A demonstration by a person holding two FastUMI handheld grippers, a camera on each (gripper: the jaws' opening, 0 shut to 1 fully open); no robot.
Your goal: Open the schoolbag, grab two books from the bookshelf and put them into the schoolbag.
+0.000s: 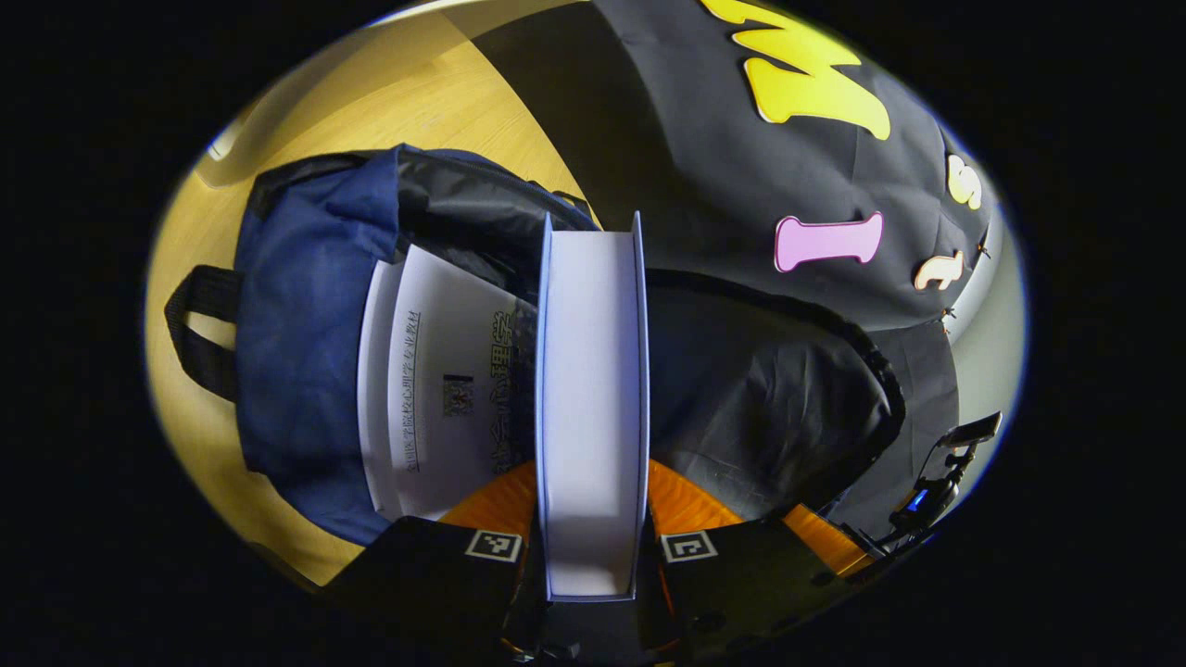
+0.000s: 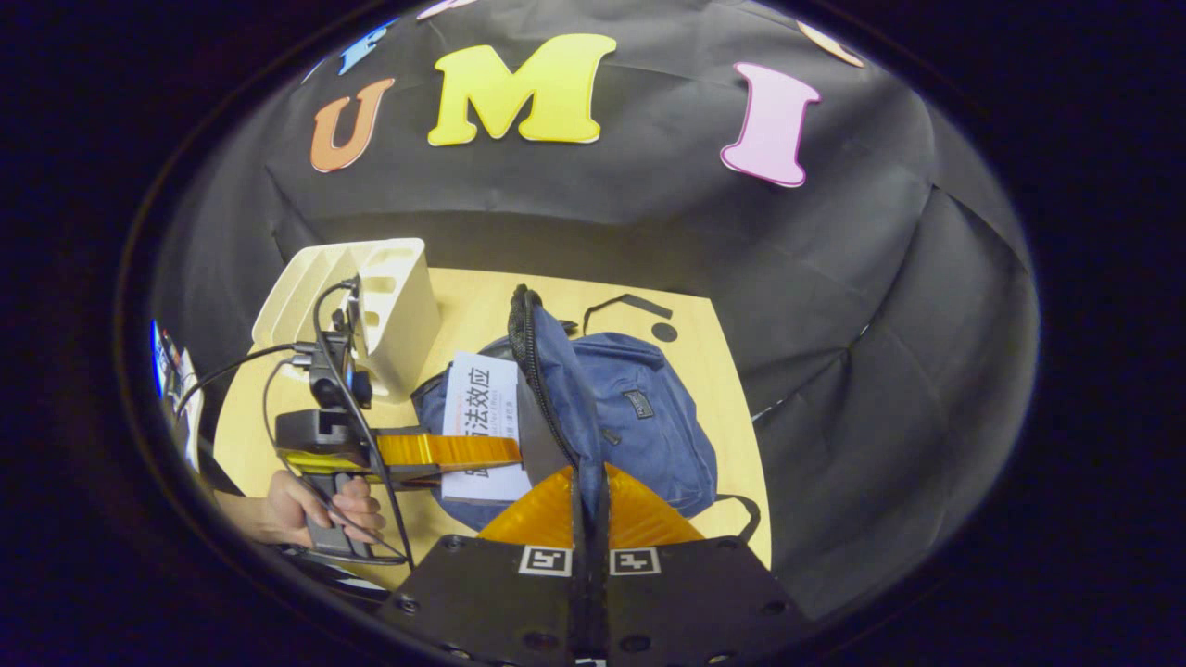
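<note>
At the centre of the left gripper view, your left hand-held gripper (image 1: pixel 593 547) is clamping a thick white-paged book (image 1: pixel 593 408) above the open navy fabric schoolbag (image 1: pixel 306 371), beside a white printed book (image 1: pixel 435 380) inside. Low in the right gripper view, your right hand-held gripper (image 2: pixel 589 519) is pinching the bag's black zipper rim (image 2: pixel 530 343). The cream plastic bookshelf (image 2: pixel 371 306) is standing upper left on the wooden worktop (image 2: pixel 704 371).

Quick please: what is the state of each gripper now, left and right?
Left gripper: shut on a book, held over the open schoolbag.
Right gripper: shut on the schoolbag flap, holding it up.
</note>
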